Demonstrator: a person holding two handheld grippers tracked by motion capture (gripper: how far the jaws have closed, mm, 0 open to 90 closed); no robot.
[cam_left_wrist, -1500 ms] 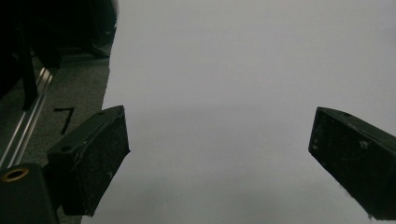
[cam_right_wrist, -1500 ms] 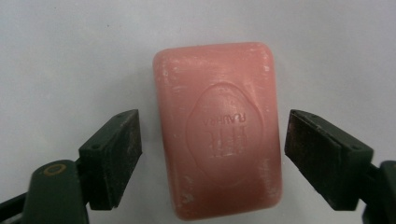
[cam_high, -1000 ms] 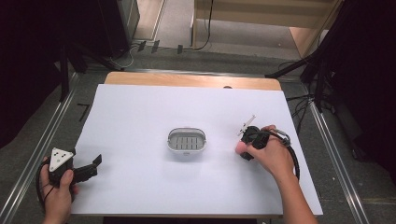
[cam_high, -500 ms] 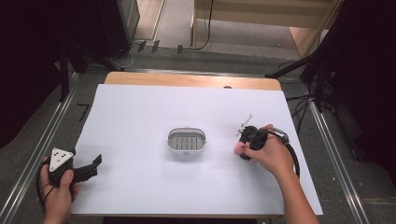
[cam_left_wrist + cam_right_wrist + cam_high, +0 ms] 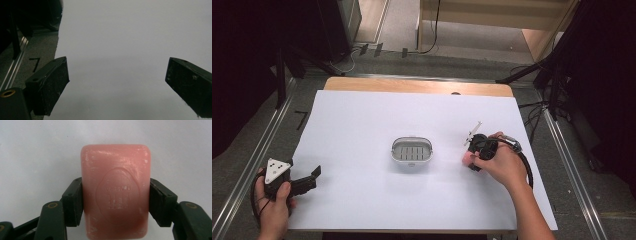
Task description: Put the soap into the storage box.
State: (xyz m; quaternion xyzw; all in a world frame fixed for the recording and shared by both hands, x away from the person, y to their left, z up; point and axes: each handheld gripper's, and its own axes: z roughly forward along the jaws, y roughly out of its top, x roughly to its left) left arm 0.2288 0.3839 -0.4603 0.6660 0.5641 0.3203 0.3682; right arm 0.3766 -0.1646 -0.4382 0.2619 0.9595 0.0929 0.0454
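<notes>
Table: the white-covered table (image 5: 362, 125) is taking up the middle of the high view, with a strip of bare wood showing along its far edge.
Soap dish: a grey oval soap dish (image 5: 412, 151) with a slotted floor is sitting at the centre of the high view, empty, well apart from both grippers.
Left gripper: the left gripper (image 5: 307, 182) is resting at the lower left of the high view in the person's left hand (image 5: 274, 202); in the left gripper view its jaws are standing wide apart with nothing but white table between them.
Right gripper: the right gripper (image 5: 115, 202) is clamping a soap bar; the jaws have just been closing and their pads are now pressing on both long sides of the bar.
Soap bar: the pink soap bar (image 5: 115, 192), with an oval stamp on its face, is lying flat on the table at the centre of the right gripper view; in the high view it is peeking out pink at right of centre, right of the dish.
Step in hand: judging by the grip, the grasp is looking complete and the lift is not yet begun.
Next move: it is likely calling for raising the bar clear of the table, carrying it leftward in the high view over the dish rim, then lowering it flat before opening; a slick bar could be slipping if squeezed unevenly.
</notes>
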